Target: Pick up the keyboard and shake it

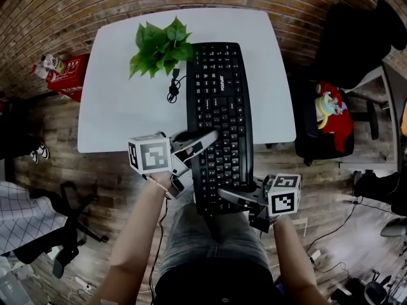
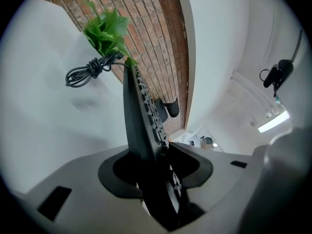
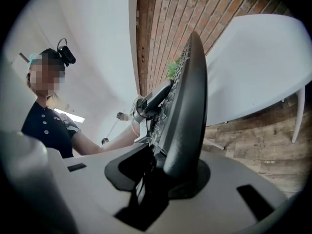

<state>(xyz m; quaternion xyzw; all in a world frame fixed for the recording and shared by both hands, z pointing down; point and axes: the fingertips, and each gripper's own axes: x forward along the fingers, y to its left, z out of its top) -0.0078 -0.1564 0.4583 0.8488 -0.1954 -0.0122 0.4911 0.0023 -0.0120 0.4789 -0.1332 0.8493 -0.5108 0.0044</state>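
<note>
A black keyboard [image 1: 219,107] runs lengthwise away from me, its near end out past the front edge of the white table [image 1: 121,113]. My left gripper [image 1: 205,138] is shut on its left long edge, near the front. At the near right corner my right gripper [image 1: 234,194] is shut on it too. In the left gripper view the keyboard [image 2: 139,111] stands edge-on between the pads, at the left gripper [image 2: 156,172]. The right gripper view shows the keyboard [image 3: 187,96] edge-on in the right gripper [image 3: 161,172], with the left gripper [image 3: 153,99] beyond. Its coiled cable [image 1: 173,88] lies on the table.
A green plant [image 1: 159,46] stands on the table just left of the keyboard's far end. A red box [image 1: 67,75] sits on the floor at left, an office chair [image 1: 57,227] at lower left, and a black chair with a red toy [image 1: 331,116] at right.
</note>
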